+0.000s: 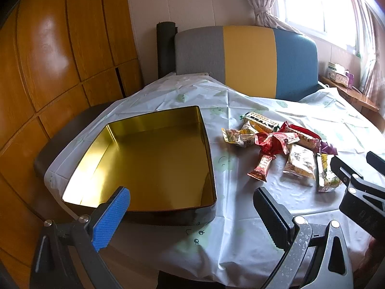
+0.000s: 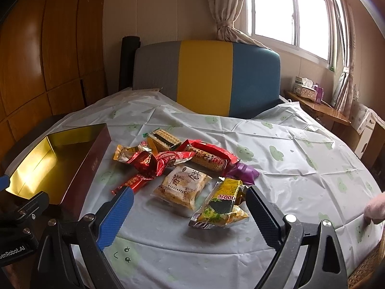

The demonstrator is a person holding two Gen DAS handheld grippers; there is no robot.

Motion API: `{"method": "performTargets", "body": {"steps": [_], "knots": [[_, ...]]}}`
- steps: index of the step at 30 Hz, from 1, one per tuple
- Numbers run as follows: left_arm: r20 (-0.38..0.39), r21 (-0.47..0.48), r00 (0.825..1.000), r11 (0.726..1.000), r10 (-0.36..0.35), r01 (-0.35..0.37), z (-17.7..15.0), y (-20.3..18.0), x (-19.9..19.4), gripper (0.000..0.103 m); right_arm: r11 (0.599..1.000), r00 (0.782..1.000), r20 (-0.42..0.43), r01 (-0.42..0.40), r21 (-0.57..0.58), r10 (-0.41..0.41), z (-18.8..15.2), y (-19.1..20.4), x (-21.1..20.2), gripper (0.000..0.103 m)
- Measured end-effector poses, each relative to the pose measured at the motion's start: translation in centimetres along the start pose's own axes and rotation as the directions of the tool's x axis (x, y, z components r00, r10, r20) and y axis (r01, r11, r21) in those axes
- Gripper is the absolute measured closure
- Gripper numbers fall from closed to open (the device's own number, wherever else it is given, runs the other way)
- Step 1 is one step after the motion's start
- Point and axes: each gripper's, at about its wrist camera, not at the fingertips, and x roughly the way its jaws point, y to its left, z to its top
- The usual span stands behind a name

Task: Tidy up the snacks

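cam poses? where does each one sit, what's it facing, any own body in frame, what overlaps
Left wrist: on the left claw, over the table's near-left edge, facing the empty gold tin; the right claw intrudes at right.
Right wrist: on the right claw, low over the snack pile; the left claw's tip shows at left, a fingertip at right.
Shared: tin, snacks, tablecloth, striped headboard, window.

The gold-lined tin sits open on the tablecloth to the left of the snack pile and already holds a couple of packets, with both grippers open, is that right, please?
Not quite: the tin holds nothing, as the left wrist view shows. All the snacks lie on the tablecloth to its right. The left gripper and right gripper are both open.
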Motion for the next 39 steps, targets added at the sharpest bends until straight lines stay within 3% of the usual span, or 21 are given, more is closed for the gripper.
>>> {"method": "performTargets", "body": {"steps": [39], "knots": [[-0.003,0.022,1.000,1.000,-0.012,0.012,0.01,-0.70,-0.36,0.000,1.000,0.999,0.030,0.030,-0.002,-0.030,0.22,-1.00,-0.19,0.007]]}}
